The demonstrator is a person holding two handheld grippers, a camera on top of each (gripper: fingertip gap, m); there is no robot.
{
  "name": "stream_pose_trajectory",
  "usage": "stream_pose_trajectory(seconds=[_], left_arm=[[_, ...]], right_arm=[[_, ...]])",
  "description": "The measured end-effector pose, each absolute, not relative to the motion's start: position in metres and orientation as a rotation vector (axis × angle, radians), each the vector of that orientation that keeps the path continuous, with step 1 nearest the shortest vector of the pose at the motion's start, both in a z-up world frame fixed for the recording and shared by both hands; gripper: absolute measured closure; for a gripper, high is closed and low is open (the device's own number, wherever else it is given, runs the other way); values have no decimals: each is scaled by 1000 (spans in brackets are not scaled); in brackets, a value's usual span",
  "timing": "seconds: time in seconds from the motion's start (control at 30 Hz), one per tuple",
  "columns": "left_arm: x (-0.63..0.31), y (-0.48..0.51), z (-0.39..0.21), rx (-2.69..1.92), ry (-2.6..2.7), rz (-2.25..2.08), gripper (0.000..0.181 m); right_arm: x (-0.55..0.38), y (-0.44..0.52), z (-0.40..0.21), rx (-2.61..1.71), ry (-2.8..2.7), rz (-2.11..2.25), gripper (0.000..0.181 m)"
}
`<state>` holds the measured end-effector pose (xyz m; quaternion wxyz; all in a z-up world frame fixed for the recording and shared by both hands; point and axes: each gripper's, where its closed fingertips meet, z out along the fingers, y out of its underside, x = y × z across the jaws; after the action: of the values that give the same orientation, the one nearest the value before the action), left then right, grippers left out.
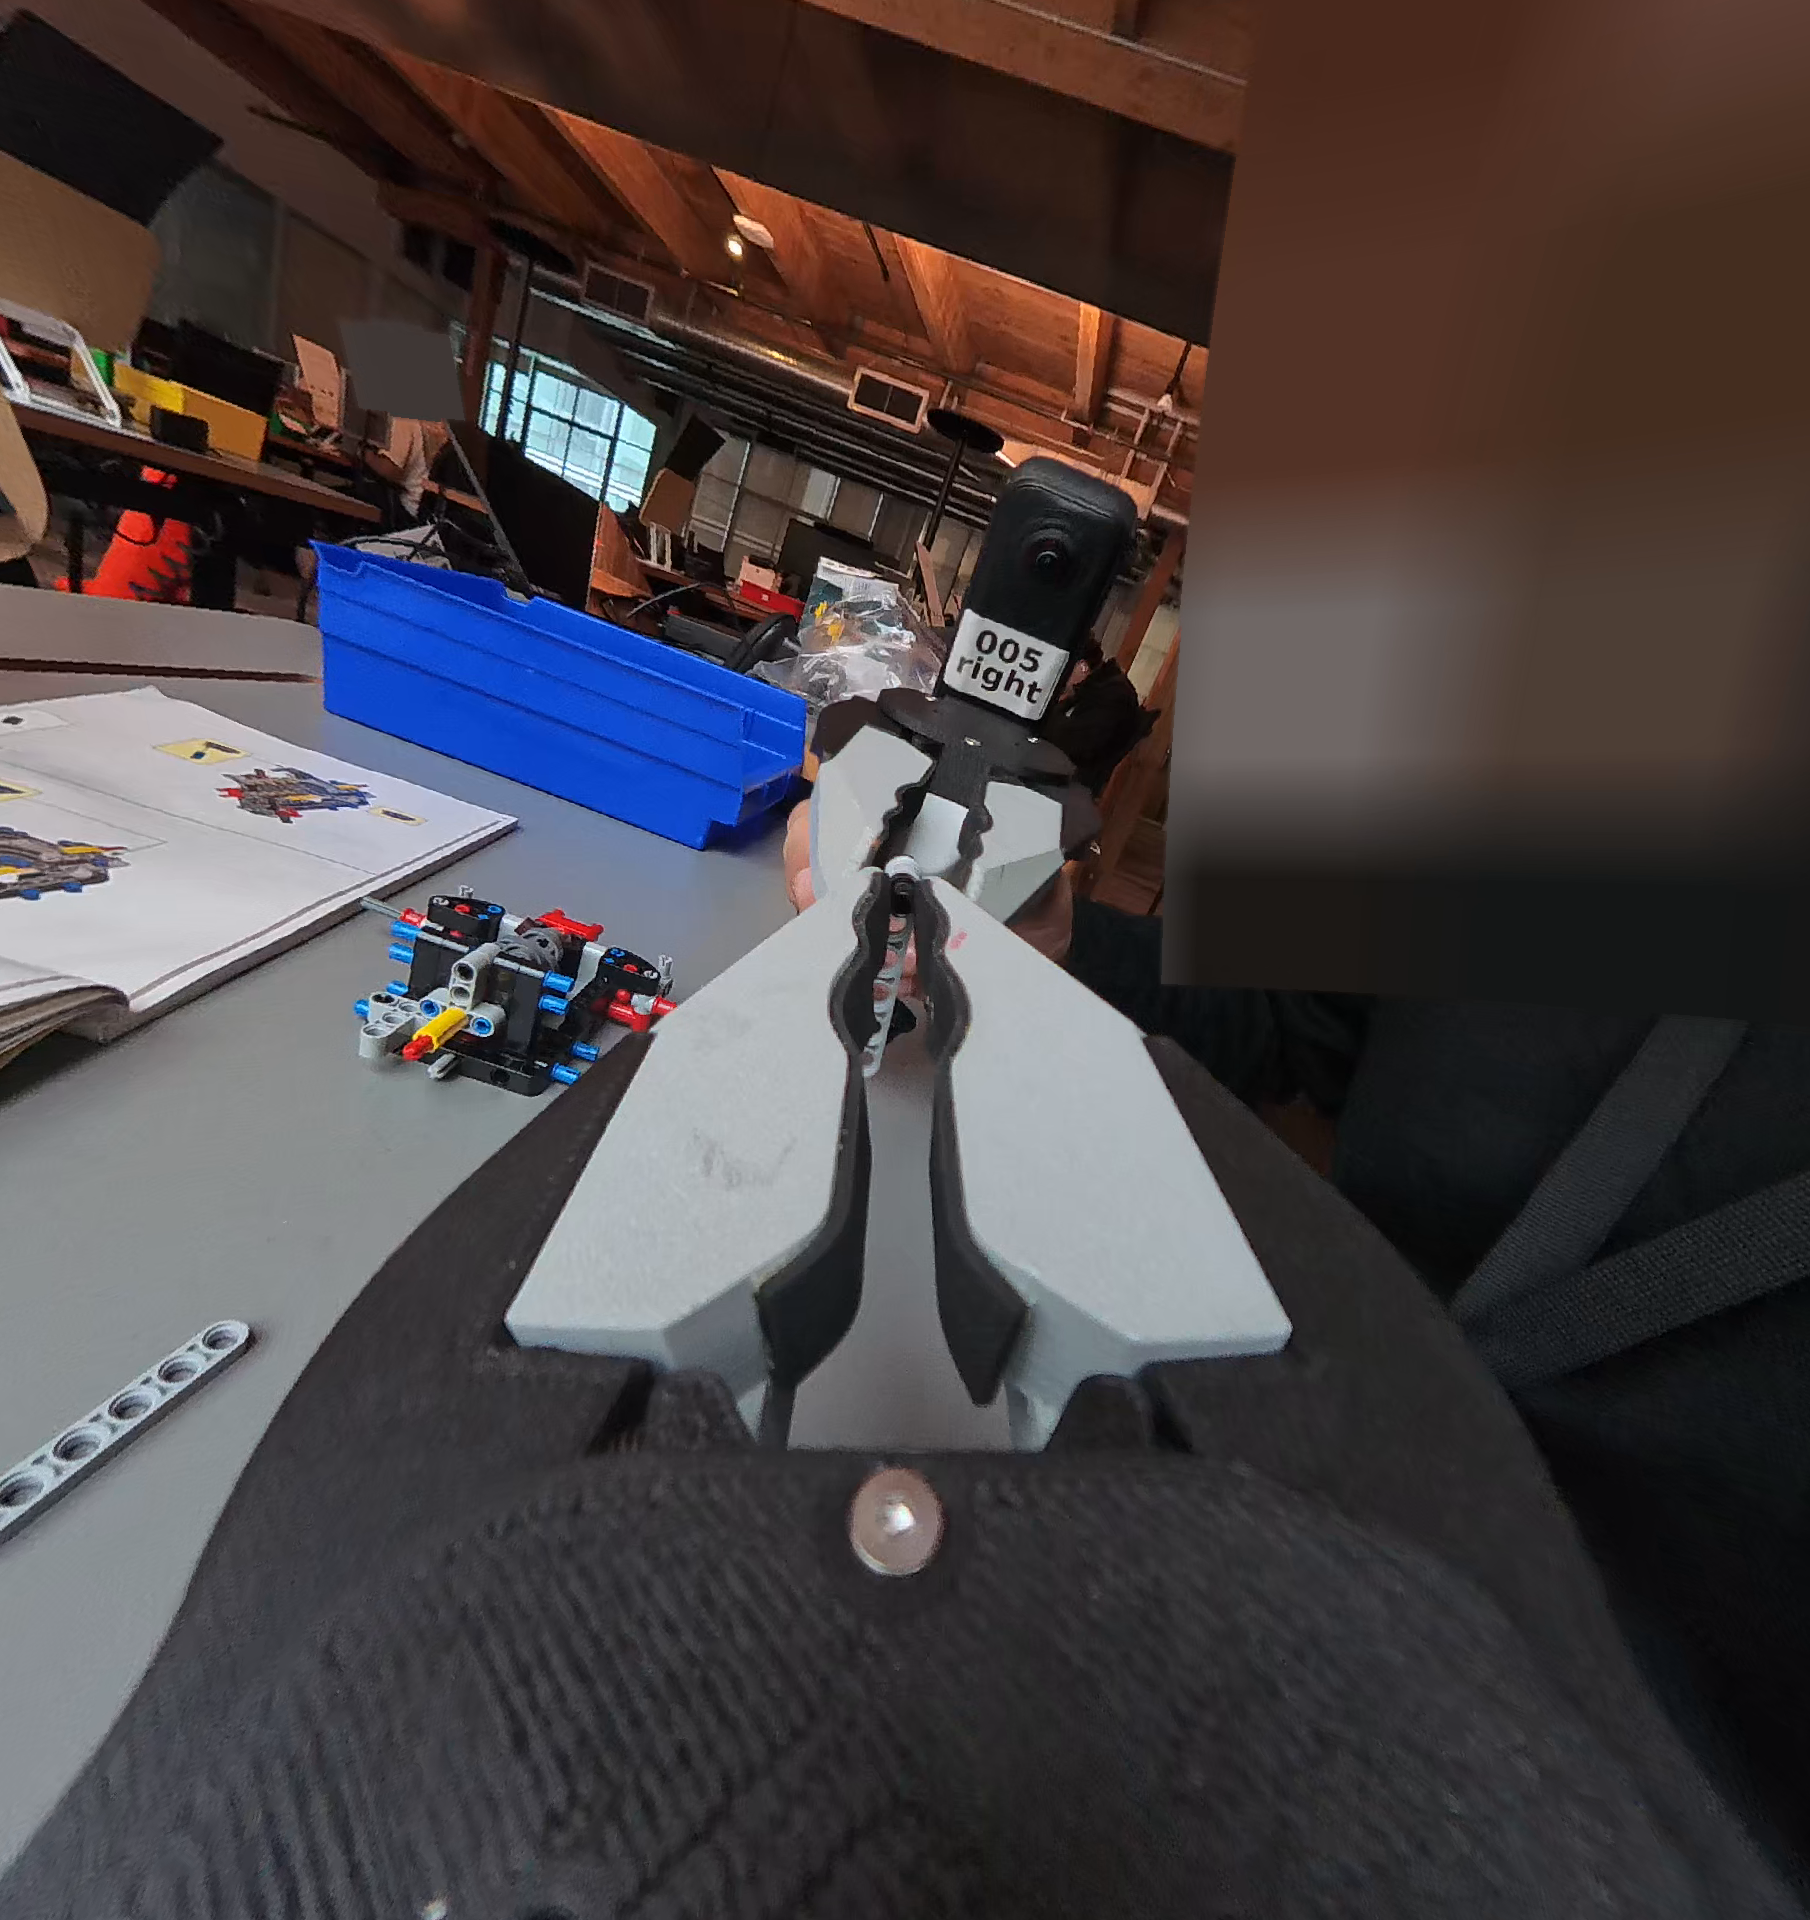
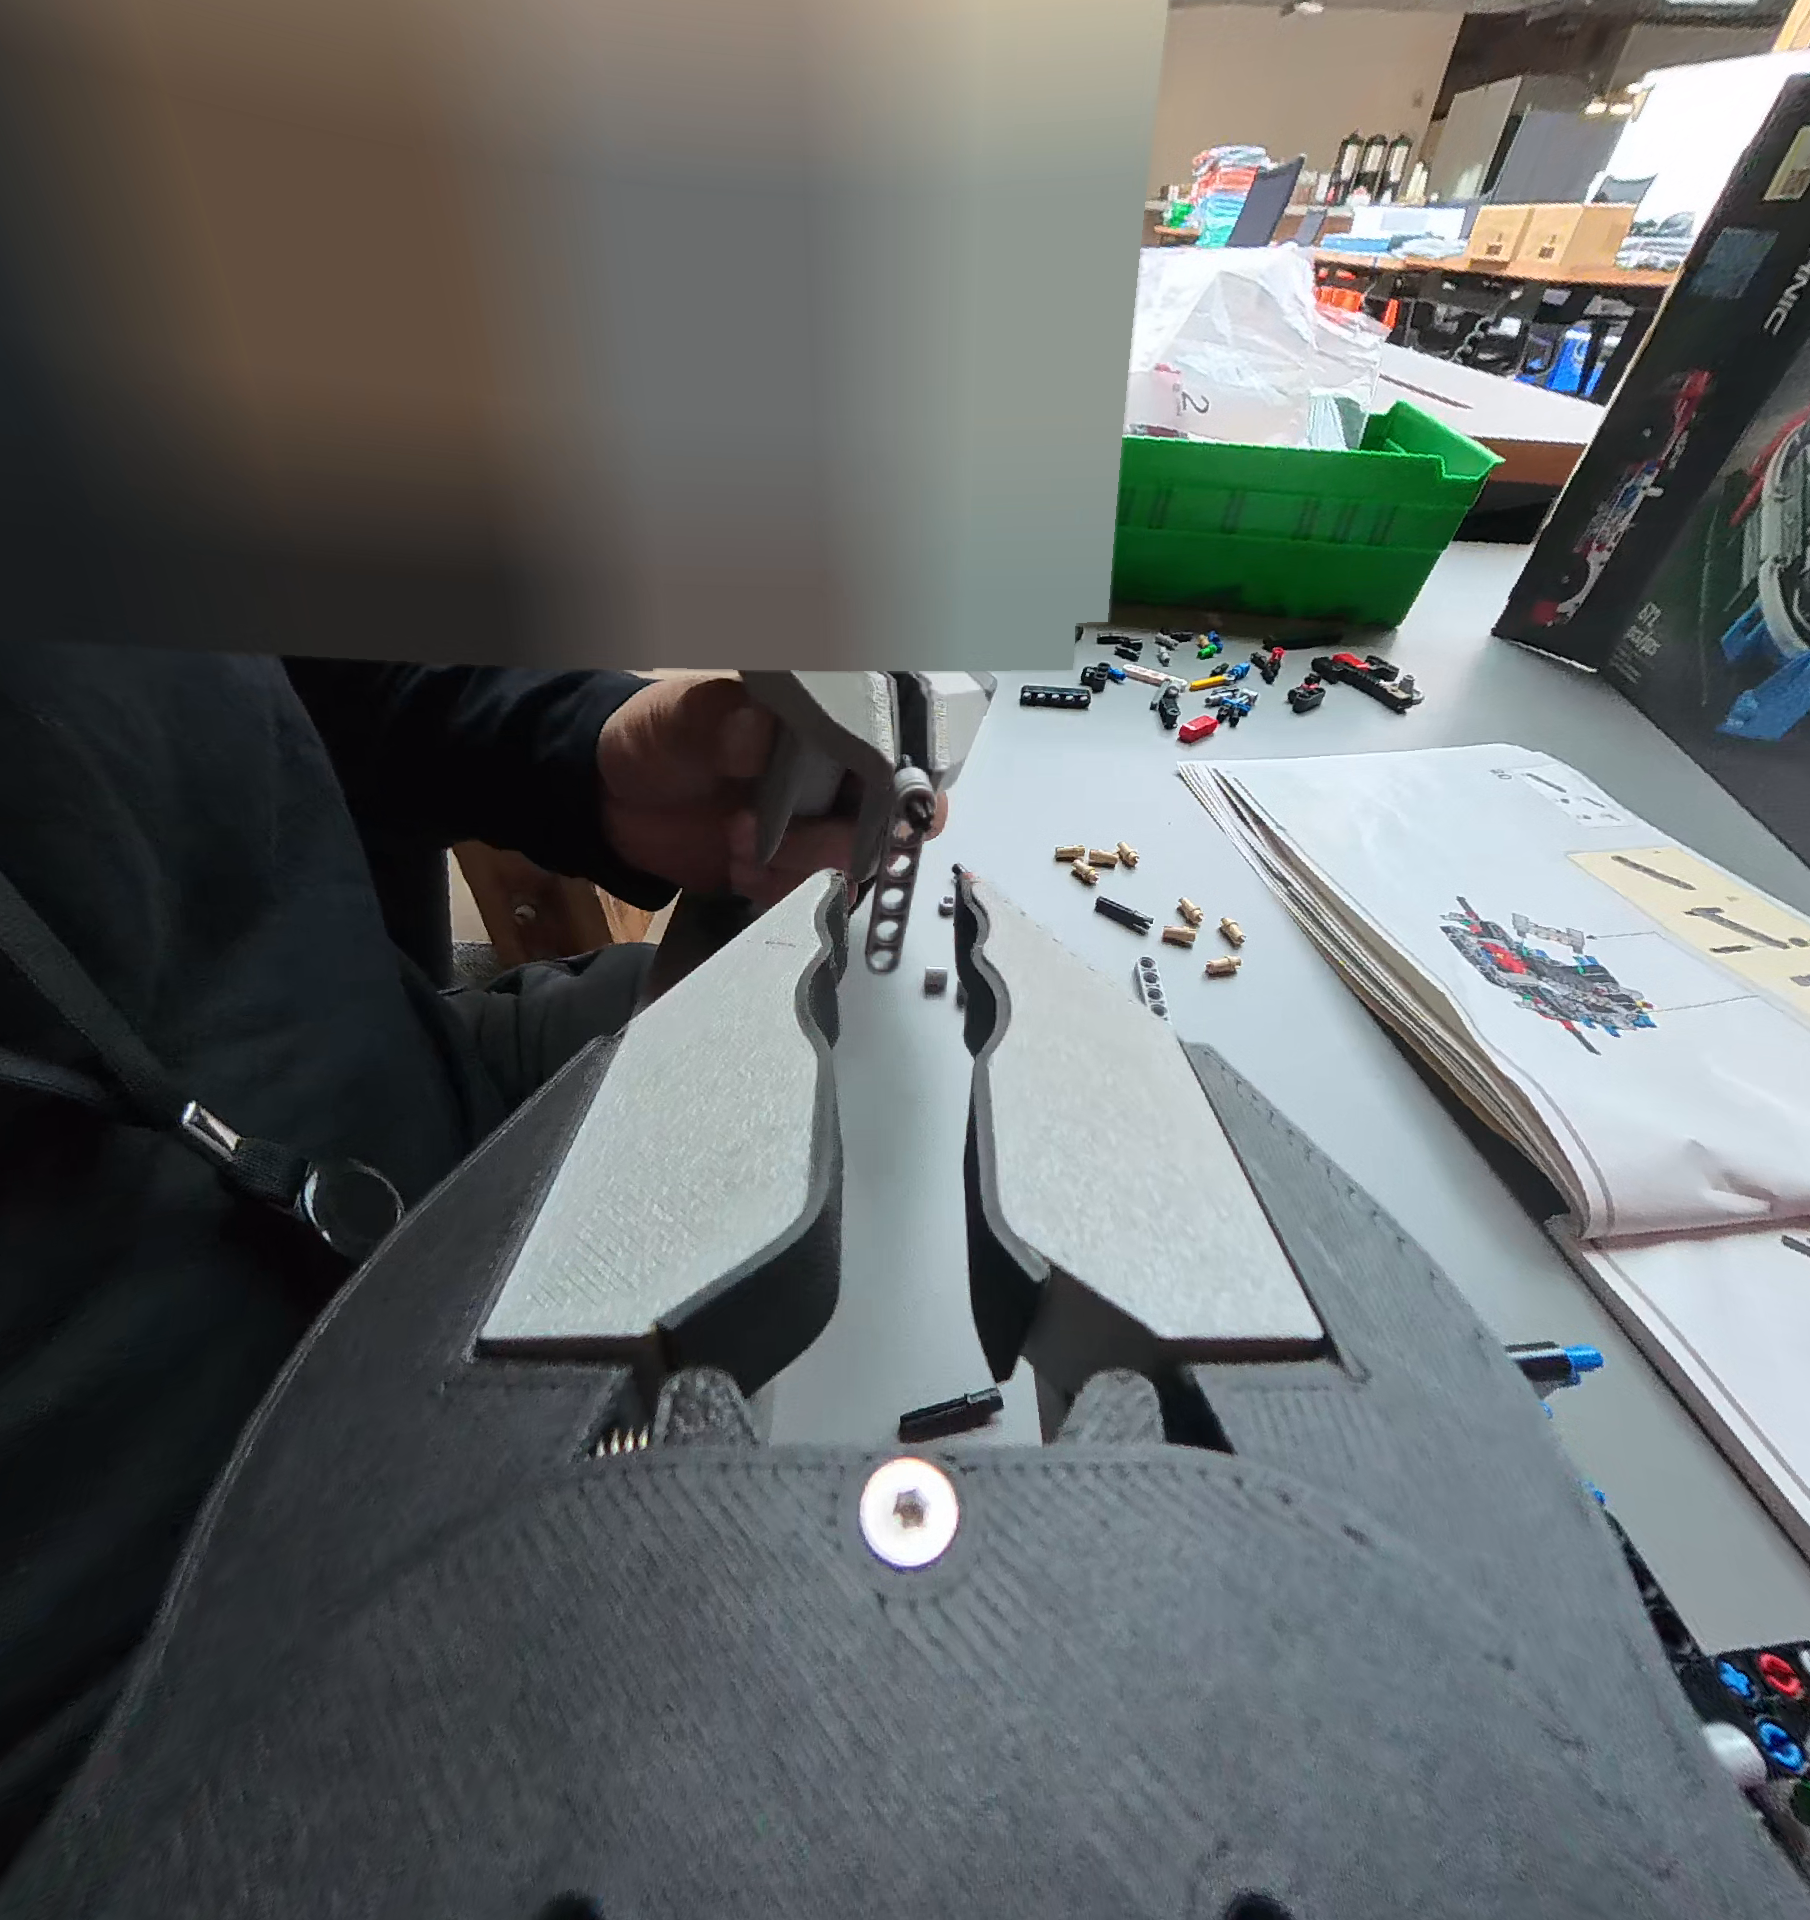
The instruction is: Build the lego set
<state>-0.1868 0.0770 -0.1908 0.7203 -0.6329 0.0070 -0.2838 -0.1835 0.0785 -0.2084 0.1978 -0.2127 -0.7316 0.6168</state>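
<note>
My left gripper [image 1: 901,894] is shut on a grey holed beam [image 1: 885,987] and holds it upright above the table, with a dark pin at the beam's top end. In the right wrist view the left gripper [image 2: 885,743] and the hanging beam [image 2: 896,899] show just beyond my right gripper [image 2: 903,899], which is open and empty. The beam hangs near its left fingertip. In the left wrist view the right gripper [image 1: 927,831] faces mine, jaws apart. The partial build [image 1: 511,987] sits on the grey table [image 1: 205,1195] to the left. It also shows at the lower right of the right wrist view [image 2: 1784,1714].
An open instruction booklet [image 1: 153,831] [image 2: 1555,987], a blue bin [image 1: 558,686], a green bin [image 2: 1285,520] and the set's box [image 2: 1711,416] stand around. A long grey beam [image 1: 90,1444], tan pins [image 2: 1098,860], a black pin [image 2: 951,1411] and mixed loose parts [image 2: 1233,675] lie on the table. My two grippers' fingertips are within a few centimetres of each other.
</note>
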Motion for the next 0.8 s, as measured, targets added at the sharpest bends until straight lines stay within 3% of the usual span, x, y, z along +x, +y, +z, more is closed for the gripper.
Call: stream_pose_trajectory(seconds=[0.27, 0.8], left_arm=[[-177, 81, -198, -1475, 72, -574, 179], [-179, 77, -226, -1707, 143, -491, 176]], right_arm=[[-181, 76, -202, -521, -2011, 1674, 178], [-185, 74, -228, -477, -2012, 1586, 178]])
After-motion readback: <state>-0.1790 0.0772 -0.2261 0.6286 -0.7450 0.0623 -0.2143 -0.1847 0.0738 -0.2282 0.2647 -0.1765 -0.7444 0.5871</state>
